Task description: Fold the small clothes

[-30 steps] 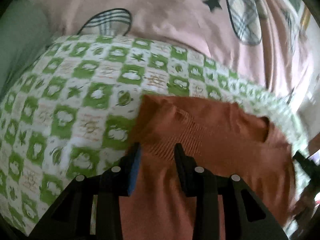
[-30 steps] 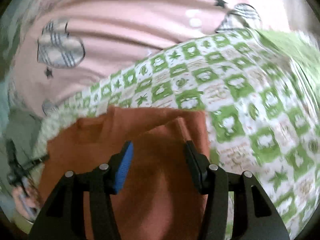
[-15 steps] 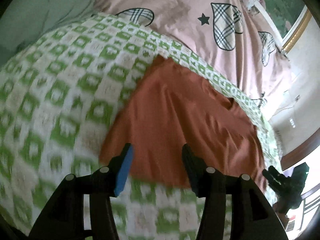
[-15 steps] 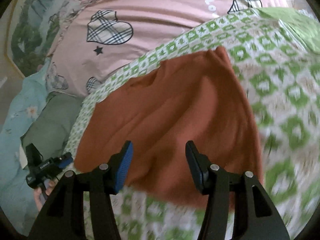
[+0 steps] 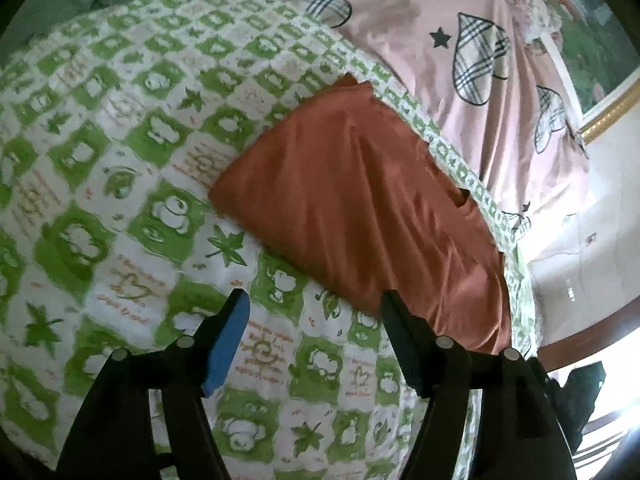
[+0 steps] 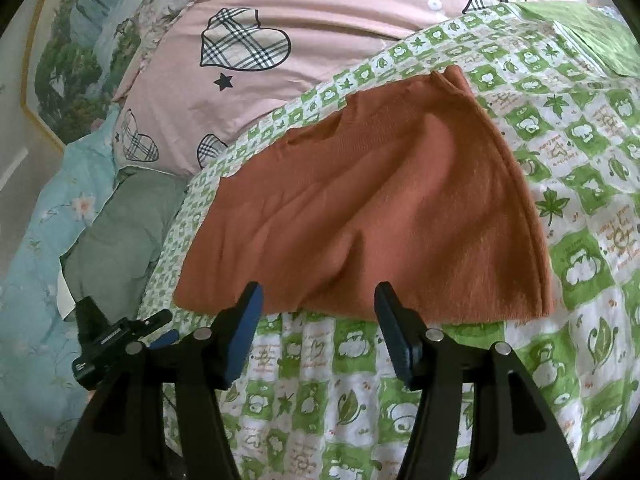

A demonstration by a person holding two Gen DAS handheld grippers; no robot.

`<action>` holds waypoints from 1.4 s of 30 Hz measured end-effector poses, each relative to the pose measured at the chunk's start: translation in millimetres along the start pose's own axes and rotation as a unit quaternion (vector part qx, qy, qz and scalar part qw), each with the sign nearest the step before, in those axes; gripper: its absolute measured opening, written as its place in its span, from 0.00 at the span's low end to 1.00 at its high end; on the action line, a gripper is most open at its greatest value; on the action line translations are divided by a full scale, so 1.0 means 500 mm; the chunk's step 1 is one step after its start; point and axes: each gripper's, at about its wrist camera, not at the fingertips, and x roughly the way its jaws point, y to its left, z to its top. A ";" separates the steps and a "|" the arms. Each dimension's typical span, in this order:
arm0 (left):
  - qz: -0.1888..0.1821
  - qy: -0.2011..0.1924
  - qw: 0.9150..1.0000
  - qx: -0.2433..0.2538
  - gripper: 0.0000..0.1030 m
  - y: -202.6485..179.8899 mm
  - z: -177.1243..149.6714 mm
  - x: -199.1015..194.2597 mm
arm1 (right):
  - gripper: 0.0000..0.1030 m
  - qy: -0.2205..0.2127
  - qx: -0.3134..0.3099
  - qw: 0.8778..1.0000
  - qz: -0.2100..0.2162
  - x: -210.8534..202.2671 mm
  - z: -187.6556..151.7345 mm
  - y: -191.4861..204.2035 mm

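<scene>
A rust-orange knit garment (image 5: 360,208) lies folded flat on a green-and-white checked blanket (image 5: 120,160). It also shows in the right wrist view (image 6: 368,216). My left gripper (image 5: 316,312) is open and empty, held just short of the garment's near edge. My right gripper (image 6: 318,304) is open and empty, with its fingertips at the garment's near edge. The left gripper (image 6: 120,340) shows at the lower left of the right wrist view.
A pink duvet with plaid hearts (image 6: 280,20) lies beyond the blanket. A grey-green pillow (image 6: 116,232) and a light blue floral sheet (image 6: 36,260) are at the left. A framed picture (image 5: 600,40) hangs on the wall.
Both grippers have pulled back from over the garment toward its near edge, and have stayed open. The garment now lies flat, in full view.
</scene>
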 end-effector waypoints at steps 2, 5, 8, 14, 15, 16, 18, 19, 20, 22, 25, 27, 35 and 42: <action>-0.006 0.005 1.000 -0.009 0.67 0.001 0.005 0.019 | 0.59 0.002 0.001 1.000 -0.002 -0.001 -0.003 -0.001; -0.018 0.010 0.999 -0.025 0.67 0.005 0.015 0.046 | 0.59 0.005 0.004 1.000 -0.004 -0.004 -0.006 -0.004; -0.032 -0.004 0.998 -0.047 0.69 0.013 0.030 0.066 | 0.60 0.006 0.006 1.000 -0.003 -0.006 -0.008 -0.008; -0.029 -0.039 0.997 -0.065 0.68 0.016 0.072 0.095 | 0.60 0.006 0.012 1.000 -0.001 -0.001 0.001 -0.017; -0.021 -0.045 0.997 -0.064 0.64 0.013 0.081 0.099 | 0.60 0.006 0.012 1.000 -0.001 0.001 0.003 -0.017; -0.012 -0.052 0.997 -0.061 0.54 0.010 0.088 0.102 | 0.60 0.006 0.012 1.000 -0.001 0.003 0.005 -0.018; 0.005 -0.057 0.997 -0.058 0.30 0.012 0.107 0.115 | 0.60 0.007 0.013 1.000 0.000 0.009 0.016 -0.023; 0.003 -0.055 0.997 -0.061 0.16 0.018 0.113 0.120 | 0.60 0.008 0.012 1.000 0.000 0.011 0.019 -0.025; -0.009 -0.050 0.996 -0.068 0.11 0.027 0.123 0.128 | 0.60 0.008 0.012 1.000 -0.001 0.014 0.024 -0.028; -0.011 -0.052 0.996 -0.068 0.07 0.031 0.133 0.128 | 0.60 0.008 0.013 1.000 -0.004 0.020 0.036 -0.039; 0.010 -0.065 0.997 -0.031 0.06 -0.006 0.135 0.109 | 0.60 0.009 0.018 1.000 -0.007 0.027 0.054 -0.054; 0.010 -0.077 0.997 -0.008 0.05 -0.040 0.134 0.087 | 0.60 0.009 0.019 1.000 -0.005 0.029 0.069 -0.065; -0.029 -0.091 0.983 0.154 0.05 -0.291 0.081 0.042 | 0.60 0.003 0.033 0.999 0.026 0.016 0.132 -0.093; -0.005 -0.063 0.948 0.313 0.05 -0.456 -0.080 0.145 | 0.61 0.035 0.052 0.995 0.079 0.061 0.191 -0.110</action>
